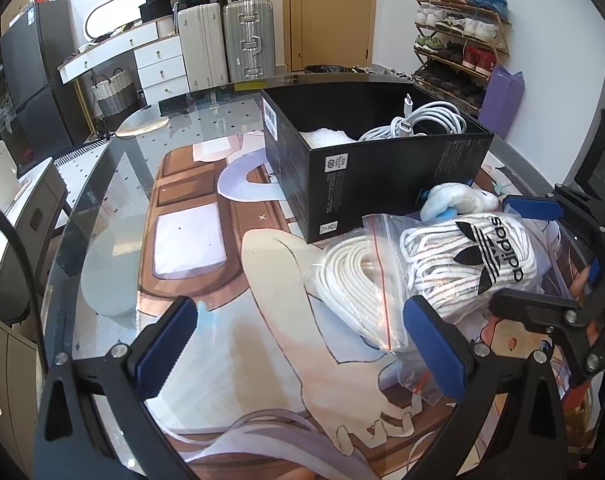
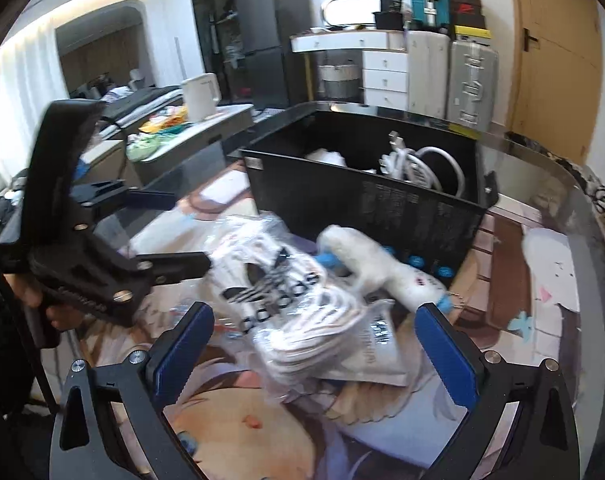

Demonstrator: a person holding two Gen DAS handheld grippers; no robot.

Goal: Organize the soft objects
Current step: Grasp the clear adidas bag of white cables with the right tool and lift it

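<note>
A clear Adidas bag of white laces (image 1: 468,258) lies on the printed mat, also in the right wrist view (image 2: 286,300). A second zip bag of white cord (image 1: 354,280) lies beside it on the left. A white and blue plush toy (image 1: 456,200) (image 2: 378,266) rests against the black box (image 1: 382,172) (image 2: 366,196), which holds white cables (image 1: 414,120). My left gripper (image 1: 306,344) is open, its right finger touching the cord bag. My right gripper (image 2: 314,352) is open, its fingers either side of the Adidas bag; it also shows in the left wrist view (image 1: 518,252).
The glass table (image 1: 102,208) carries a printed anime mat (image 1: 230,240). Suitcases (image 1: 226,40), white drawers and a shoe rack (image 1: 458,36) stand behind. A low side table with a white kettle (image 2: 198,94) is at the left.
</note>
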